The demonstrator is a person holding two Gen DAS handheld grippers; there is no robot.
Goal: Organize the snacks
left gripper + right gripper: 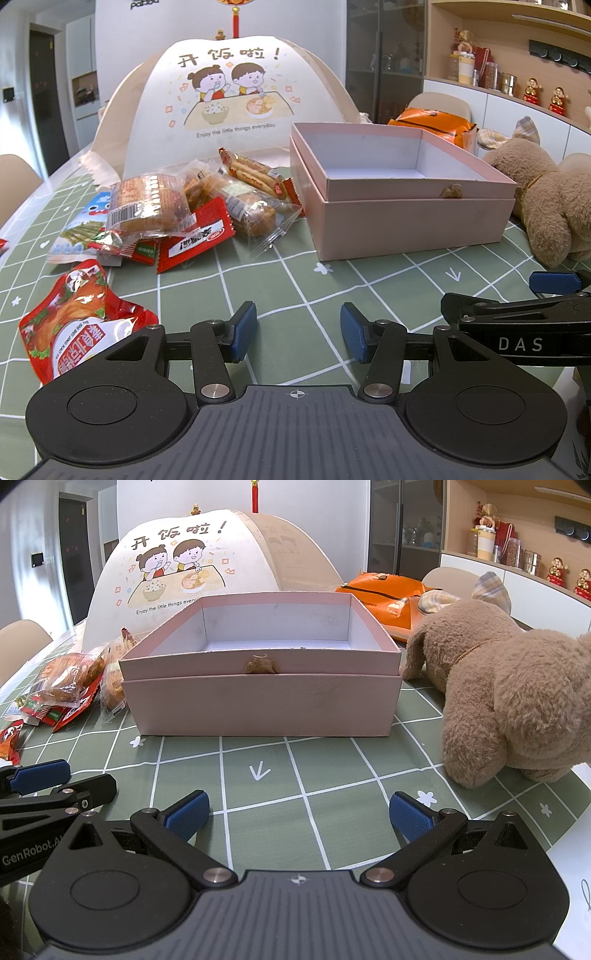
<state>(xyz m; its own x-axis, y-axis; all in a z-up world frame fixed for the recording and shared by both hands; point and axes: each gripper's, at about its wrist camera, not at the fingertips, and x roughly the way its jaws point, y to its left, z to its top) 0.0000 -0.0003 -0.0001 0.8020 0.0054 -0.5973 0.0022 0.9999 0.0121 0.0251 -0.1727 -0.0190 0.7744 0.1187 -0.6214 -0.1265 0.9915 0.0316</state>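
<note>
The left tongs (298, 330) tilt down toward the bench (295, 280), jaws wide apart with nothing between the blue pads. The right tongs (298, 814) hang alongside at a like downward tilt, jaws spread wider and empty too. Each pair shows at the edge of the other's view, side by side.

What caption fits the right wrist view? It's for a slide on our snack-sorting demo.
Right gripper, jaws open, faces an empty pink box between snack packets and a plush toy.
</note>
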